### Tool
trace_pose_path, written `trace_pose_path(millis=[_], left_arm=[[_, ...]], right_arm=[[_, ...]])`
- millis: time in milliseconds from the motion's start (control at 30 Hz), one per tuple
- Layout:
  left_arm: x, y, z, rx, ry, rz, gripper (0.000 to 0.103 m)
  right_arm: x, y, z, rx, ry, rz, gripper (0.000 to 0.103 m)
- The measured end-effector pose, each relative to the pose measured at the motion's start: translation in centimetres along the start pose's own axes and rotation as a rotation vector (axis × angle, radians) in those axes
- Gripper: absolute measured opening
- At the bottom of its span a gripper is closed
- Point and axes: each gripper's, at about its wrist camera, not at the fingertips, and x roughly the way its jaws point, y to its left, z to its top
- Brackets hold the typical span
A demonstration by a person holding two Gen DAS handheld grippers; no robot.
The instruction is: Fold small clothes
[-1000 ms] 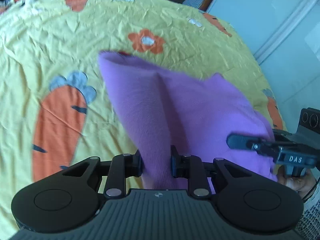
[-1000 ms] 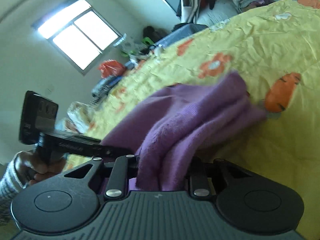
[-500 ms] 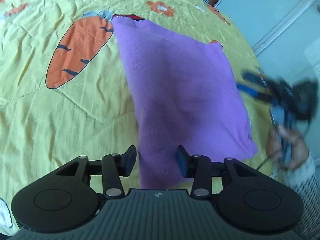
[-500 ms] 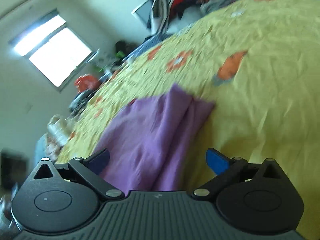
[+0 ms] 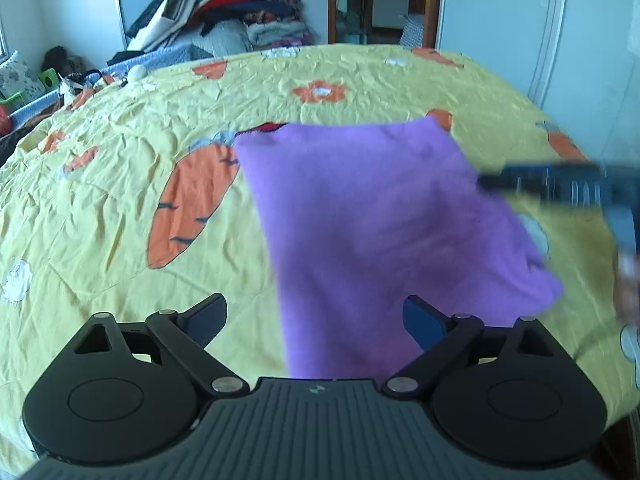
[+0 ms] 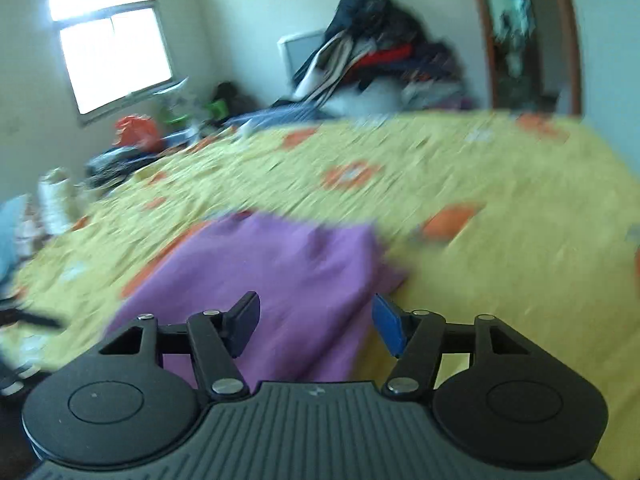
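A folded purple garment (image 5: 372, 224) lies flat on the yellow carrot-print bedspread (image 5: 120, 184). My left gripper (image 5: 316, 318) hovers over its near edge with the jaws opening wide; the pads touch nothing. The right gripper (image 5: 560, 184) shows as a dark blur at the garment's right side. In the right wrist view the same purple garment (image 6: 280, 276) lies below my right gripper (image 6: 316, 326), whose jaws are closing but stand apart, with cloth beneath them and none pinched. The left gripper (image 6: 28, 320) appears as a blur at the far left.
A heap of clothes (image 5: 232, 12) is stacked against the far wall past the bed. A window (image 6: 112, 52) is at the left, with clutter (image 6: 132, 136) under it. A doorway (image 5: 380, 0) and white wardrobe (image 5: 540, 40) stand to the right.
Both grippers let go of the purple garment, which now lies folded flat on the bedspread. Both pulled back from it, and the left jaws spread wider.
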Motion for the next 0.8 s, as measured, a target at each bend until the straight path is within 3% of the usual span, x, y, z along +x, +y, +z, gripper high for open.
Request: trace_pose_path(millis=[67, 133, 167, 300, 367, 467, 533, 567, 600, 700, 800], left_arm=[[0.9, -0.8, 0.0, -0.007, -0.005, 0.02, 0.094], [2.0, -1.2, 0.1, -0.024, 0.006, 0.024, 0.094], [2.2, -1.2, 0.0, -0.03, 0.011, 0.019, 0.094], [2.1, -1.3, -0.1, -0.055, 0.002, 0.011, 0.094], [2.1, -1.1, -0.2, -0.063, -0.006, 0.012, 0.094], [2.5, -0.7, -0.2, -0.067, -0.006, 0.012, 0.094], [2.7, -0.4, -0.3, -0.066, 0.004, 0.012, 0.094], [2.8, -0.3, -0.4, -0.065, 0.007, 0.011, 0.094], [2.9, -0.2, -0.5, -0.068, 0.008, 0.012, 0.095], [3.4, 0.2, -1.1, -0.07, 0.02, 0.017, 0.097], [2.8, 0.4, -2.4, -0.088, 0.027, 0.019, 0.097]], right_arm=[[1.2, 1.1, -1.1, -0.024, 0.054, -0.027, 0.062], [2.4, 1.2, -2.2, -0.045, 0.091, -0.039, 0.03], [2.6, 1.1, -2.5, -0.062, 0.082, -0.043, 0.021], [1.4, 1.0, -1.2, -0.077, 0.044, -0.056, 0.01], [0.7, 1.3, -0.8, -0.109, 0.039, -0.075, 0.009], [1.9, 0.1, -1.7, -0.115, 0.103, -0.118, 0.009], [1.8, -1.2, -1.7, -0.045, 0.112, -0.115, 0.025], [1.4, -1.3, -1.2, -0.027, 0.11, -0.153, 0.058], [0.5, -1.3, -0.8, -0.014, 0.068, -0.171, 0.083], [-0.9, -0.4, 0.1, -0.012, -0.011, -0.103, 0.084], [-0.5, 2.5, -1.1, -0.063, 0.073, -0.129, 0.084]])
